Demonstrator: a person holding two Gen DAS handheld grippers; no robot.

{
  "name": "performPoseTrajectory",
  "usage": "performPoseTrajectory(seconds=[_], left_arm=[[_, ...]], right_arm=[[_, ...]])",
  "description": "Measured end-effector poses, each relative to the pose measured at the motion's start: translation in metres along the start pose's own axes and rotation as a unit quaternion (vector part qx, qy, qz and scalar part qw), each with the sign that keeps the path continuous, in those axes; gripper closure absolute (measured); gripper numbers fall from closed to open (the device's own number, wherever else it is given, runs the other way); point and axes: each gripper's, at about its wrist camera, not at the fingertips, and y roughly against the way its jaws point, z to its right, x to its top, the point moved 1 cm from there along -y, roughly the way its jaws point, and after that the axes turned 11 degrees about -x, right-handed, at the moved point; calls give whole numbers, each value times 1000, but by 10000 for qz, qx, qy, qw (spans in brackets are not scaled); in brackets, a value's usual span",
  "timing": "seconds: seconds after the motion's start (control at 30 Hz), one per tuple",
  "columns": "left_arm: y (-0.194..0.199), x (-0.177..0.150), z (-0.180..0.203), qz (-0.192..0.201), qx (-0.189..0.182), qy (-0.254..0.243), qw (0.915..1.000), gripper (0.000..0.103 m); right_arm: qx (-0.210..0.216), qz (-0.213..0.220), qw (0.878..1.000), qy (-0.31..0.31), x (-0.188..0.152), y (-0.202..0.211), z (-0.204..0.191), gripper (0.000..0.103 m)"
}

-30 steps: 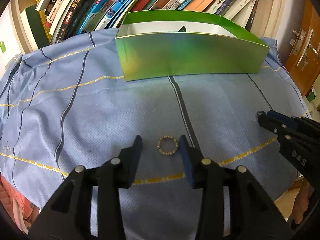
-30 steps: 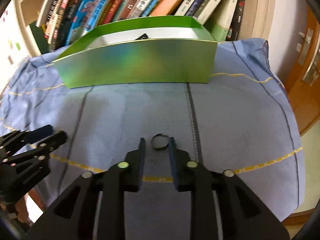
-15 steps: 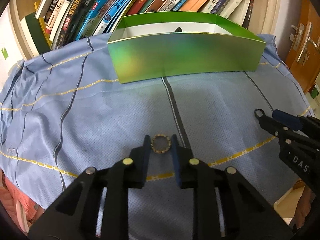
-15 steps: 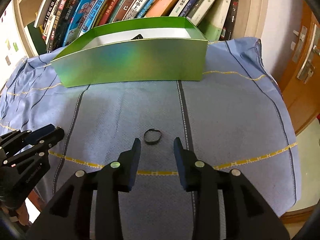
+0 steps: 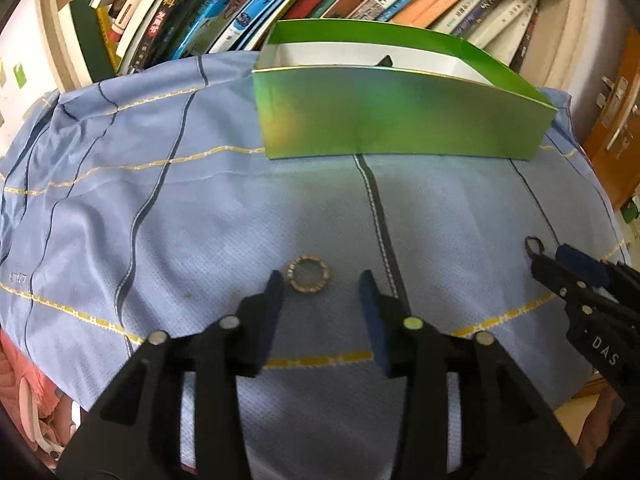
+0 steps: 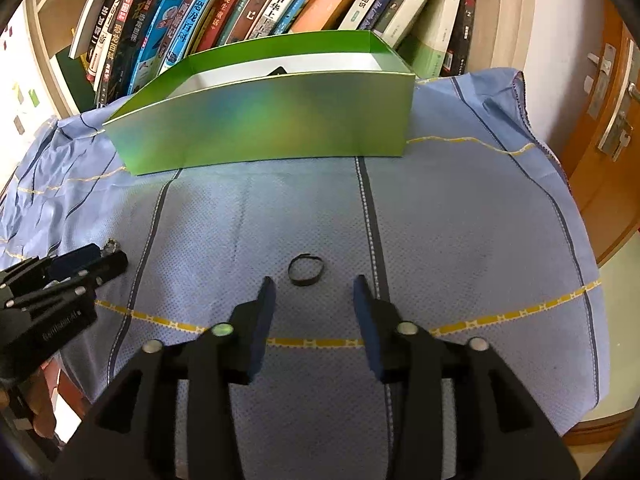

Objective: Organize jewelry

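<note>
Nearest to us, our left hand-held gripper [image 5: 322, 284] has its jaws spread wide with nothing between them. The gold ring [image 5: 309, 273] lies flat on the blue cloth [image 5: 200, 220] just ahead of the tips, closer to the left finger; we judge the gripper sits low and open so the ring can be straddled.

Our right hand-held gripper [image 6: 313, 288] is likewise wide open and empty. The dark ring [image 6: 306, 269] lies just beyond its tips, roughly centred in the gap, lined up for a pinch across its band.

Both rings rest well apart from each other on the covered tabletop, one per gripper, which lets each side work alone.

Farther back stands the green box [image 6: 280, 120], open-topped and facing us, presumably where the rings go. Something dark shows inside; we cannot tell what. Behind it, leaning books [image 6: 240, 8] fill the shelf.
</note>
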Motion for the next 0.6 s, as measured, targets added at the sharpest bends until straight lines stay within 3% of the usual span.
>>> performPoseTrajectory(seconds=[0.43, 0.6], left_arm=[[-1, -1, 2, 57, 14, -14, 10000, 62], [-1, -1, 2, 71, 2, -15, 10000, 66]], right_arm=[[-306, 145, 9992, 195, 7, -6, -15, 59], [-233, 181, 9992, 266, 7, -5, -19, 75]])
